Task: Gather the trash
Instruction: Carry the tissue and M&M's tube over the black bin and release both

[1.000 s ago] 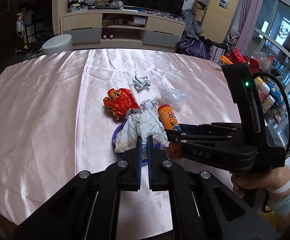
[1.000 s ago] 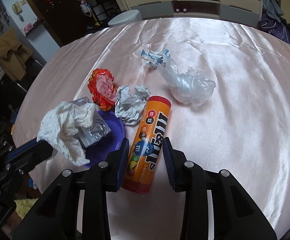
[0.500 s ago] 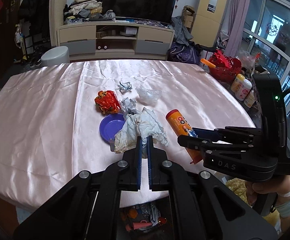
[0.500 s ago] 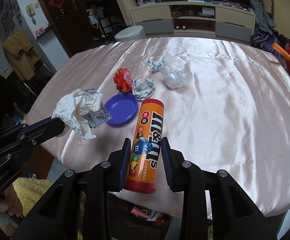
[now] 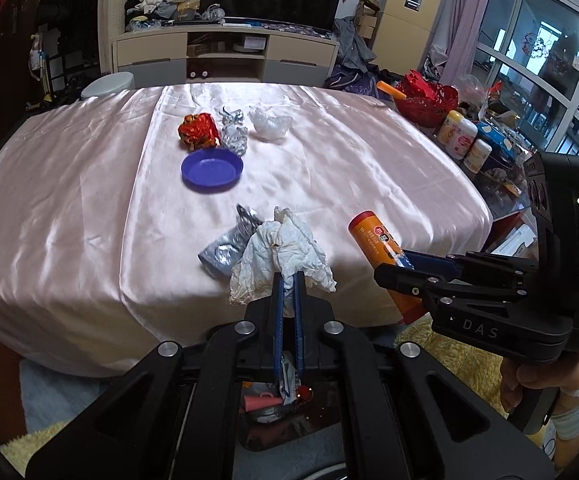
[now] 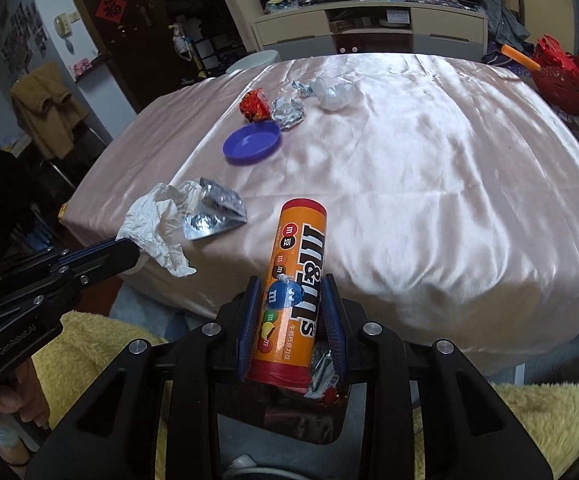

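My left gripper (image 5: 287,280) is shut on a crumpled white tissue (image 5: 285,248) with a silver foil wrapper (image 5: 229,246) hanging beside it, held over the table's near edge; both show in the right wrist view (image 6: 157,228). My right gripper (image 6: 291,300) is shut on an orange M&M's tube (image 6: 295,292), also seen in the left wrist view (image 5: 381,248). A bin with trash (image 5: 273,404) lies below both grippers. On the table lie a red wrapper (image 5: 197,130), crumpled foil (image 5: 235,138), a clear plastic bag (image 5: 269,122) and a blue-white wrapper (image 5: 231,114).
A purple plate (image 5: 211,168) sits on the pink satin tablecloth (image 5: 69,184). A side table at right holds bottles (image 5: 459,138) and a red basket (image 5: 425,98). A yellow rug (image 6: 101,344) covers the floor. A TV cabinet (image 5: 225,58) stands behind.
Both grippers have pulled back off the table toward the near edge with their loads. The tissue and foil left the purple plate, which now lies bare. A bin has come into view below.
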Motion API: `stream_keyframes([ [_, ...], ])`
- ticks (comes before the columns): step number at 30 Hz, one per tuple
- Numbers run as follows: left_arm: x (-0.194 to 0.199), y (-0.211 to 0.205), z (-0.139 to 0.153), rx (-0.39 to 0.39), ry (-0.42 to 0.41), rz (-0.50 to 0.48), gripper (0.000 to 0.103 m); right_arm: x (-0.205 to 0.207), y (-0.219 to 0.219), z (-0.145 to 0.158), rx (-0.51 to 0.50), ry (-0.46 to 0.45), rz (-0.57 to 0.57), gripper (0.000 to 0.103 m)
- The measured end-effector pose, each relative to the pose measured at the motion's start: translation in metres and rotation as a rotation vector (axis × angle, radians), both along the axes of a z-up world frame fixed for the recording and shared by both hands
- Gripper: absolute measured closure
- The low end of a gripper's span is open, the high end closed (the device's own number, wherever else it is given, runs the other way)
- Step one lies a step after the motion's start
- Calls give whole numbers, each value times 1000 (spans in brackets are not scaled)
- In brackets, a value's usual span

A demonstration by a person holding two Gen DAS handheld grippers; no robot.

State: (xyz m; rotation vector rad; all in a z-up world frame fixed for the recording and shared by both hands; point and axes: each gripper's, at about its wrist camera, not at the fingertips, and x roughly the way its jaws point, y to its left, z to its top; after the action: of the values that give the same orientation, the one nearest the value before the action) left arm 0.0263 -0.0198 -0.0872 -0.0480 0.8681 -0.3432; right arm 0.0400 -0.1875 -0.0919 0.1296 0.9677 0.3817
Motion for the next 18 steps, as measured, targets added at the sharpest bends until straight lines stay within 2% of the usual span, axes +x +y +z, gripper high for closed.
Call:
stream_keyframes([
  [7,-20,-7,-39,7,62,-15,100,-22,1,-32,35,23,-22,71],
  [13,-25,-7,-74,28,126,-16,100,-30,8,-63,-17,51,-29,71],
  [18,-26,-10,-102,39,168,-29,100,-29,8,-88,0,112,-18,71],
])
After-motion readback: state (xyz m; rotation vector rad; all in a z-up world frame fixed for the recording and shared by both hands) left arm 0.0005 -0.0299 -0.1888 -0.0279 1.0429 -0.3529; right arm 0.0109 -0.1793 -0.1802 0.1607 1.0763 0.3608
